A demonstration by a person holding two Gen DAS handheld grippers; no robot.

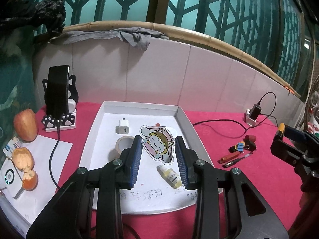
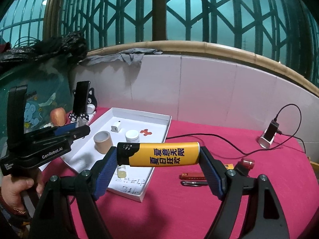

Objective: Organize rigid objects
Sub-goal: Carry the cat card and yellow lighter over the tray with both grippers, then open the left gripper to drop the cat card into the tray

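Note:
My left gripper (image 1: 158, 139) is shut on a flat cartoon-cat plaque (image 1: 157, 143), which hangs over the white tray (image 1: 185, 119). In the tray lie a white charger cube (image 1: 123, 128), a tape roll (image 1: 124, 145), a small yellow bottle (image 1: 171, 176) and a white jar (image 2: 132, 135). My right gripper (image 2: 157, 151) is shut on a yellow and black tube (image 2: 159, 154), gripped crosswise by its two ends above the tray's near corner. On the red cloth to the right lie a pen (image 2: 191, 183), a red flat piece (image 2: 192, 176) and a red-capped item (image 2: 247, 163).
A phone on a black cat stand (image 1: 58, 91), an apple (image 1: 26, 124) and orange peel (image 1: 24, 157) are left of the tray. A plugged-in charger (image 1: 255, 111) with its black cable (image 1: 219, 122) sits at the back right. A tiled wall closes the far side. A hand (image 2: 14, 187) holds the left gripper.

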